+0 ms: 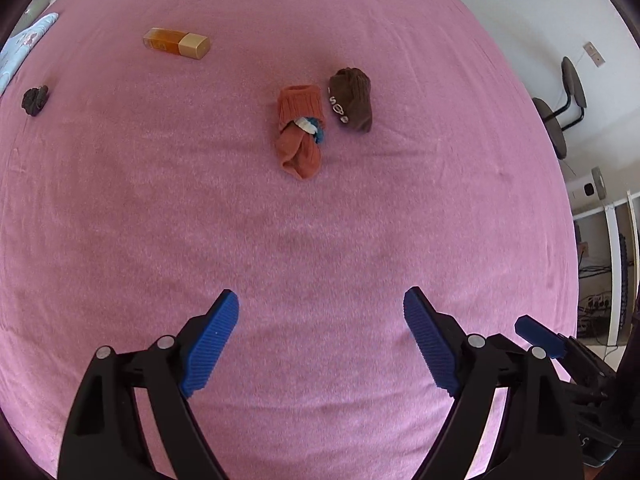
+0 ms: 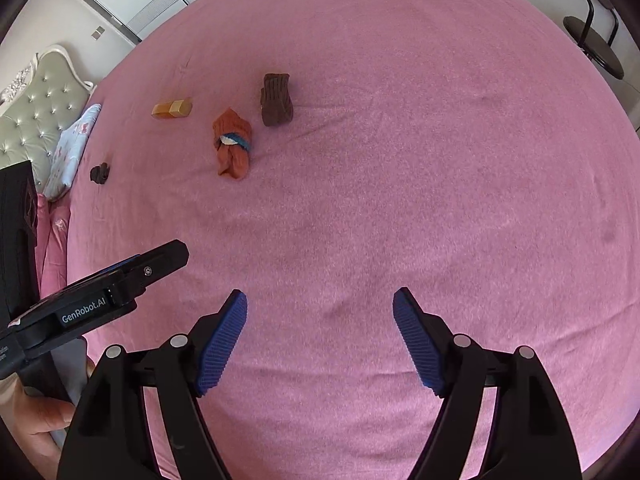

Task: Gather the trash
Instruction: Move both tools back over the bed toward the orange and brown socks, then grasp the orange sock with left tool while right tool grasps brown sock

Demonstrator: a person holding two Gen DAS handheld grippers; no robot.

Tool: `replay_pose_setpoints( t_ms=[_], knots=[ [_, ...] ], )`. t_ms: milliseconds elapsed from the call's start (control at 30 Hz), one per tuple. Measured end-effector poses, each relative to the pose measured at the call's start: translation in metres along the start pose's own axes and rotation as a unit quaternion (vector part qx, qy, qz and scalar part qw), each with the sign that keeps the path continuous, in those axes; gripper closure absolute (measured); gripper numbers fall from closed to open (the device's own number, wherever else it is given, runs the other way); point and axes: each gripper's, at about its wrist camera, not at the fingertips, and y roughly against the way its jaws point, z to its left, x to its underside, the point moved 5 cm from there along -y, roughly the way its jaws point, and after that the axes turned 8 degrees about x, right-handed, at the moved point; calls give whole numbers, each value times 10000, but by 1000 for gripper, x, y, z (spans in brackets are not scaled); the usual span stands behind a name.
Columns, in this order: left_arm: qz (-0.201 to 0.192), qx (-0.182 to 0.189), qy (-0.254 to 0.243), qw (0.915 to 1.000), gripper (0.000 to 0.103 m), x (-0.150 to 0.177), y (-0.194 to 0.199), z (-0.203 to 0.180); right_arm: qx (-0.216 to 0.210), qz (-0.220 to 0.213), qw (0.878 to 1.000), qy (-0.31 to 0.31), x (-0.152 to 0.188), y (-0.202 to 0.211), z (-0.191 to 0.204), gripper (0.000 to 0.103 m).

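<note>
On the pink bed sheet (image 1: 320, 240) lie an orange sock bundle (image 1: 300, 132) with a white and blue bit tucked in it, a brown sock (image 1: 352, 100) right beside it, an amber bottle with a gold cap (image 1: 176, 43) at the far left, and a small dark crumpled lump (image 1: 35, 100) near the left edge. All also show in the right wrist view: orange sock (image 2: 233, 144), brown sock (image 2: 276, 100), bottle (image 2: 172, 108), lump (image 2: 100, 173). My left gripper (image 1: 320, 312) is open and empty, well short of the socks. My right gripper (image 2: 320, 308) is open and empty too.
A light blue pillow (image 2: 74, 148) and a tufted green headboard (image 2: 36, 120) stand at the bed's left end. A black stool (image 1: 560, 112) stands on the floor beyond the right edge. The left gripper's body (image 2: 100, 300) shows at left in the right wrist view.
</note>
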Motion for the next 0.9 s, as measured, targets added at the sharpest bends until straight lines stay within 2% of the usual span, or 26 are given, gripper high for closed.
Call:
replay_pose_setpoints(
  t_ms=[267,400,533,633,700,733,800,900],
  knots=[
    [-54,-164,313,9994,19,-73,-55,21,-101,8,9999,-73,-53,-49,1,30],
    [-72,-327,484,9983,20,-102,-80,33,-120,44,9999,-89,-69,-70,5,32],
    [-102,-284,611,9977,23,-123,-98,40,-92,30,10000,4,-80,-84,11,32],
    [-158,-446,595,9971,35,-130,-108,44,-106,18,9999,38,-88,-93,16,33],
    [-176,-355,632,9972,49,-131,-114,47,-84,9,10000,38,-94,-98,18,33],
    [-190,-286,657,9973,52,-132,-114,47,-98,5,9999,45,-98,-101,20,33],
    [-199,-121,605,9979,69,-136,-115,45,-79,6,9999,78,-106,-107,25,33],
    [-172,10,434,9989,74,-144,-112,40,-109,-56,9998,156,-122,-113,37,34]
  ],
)
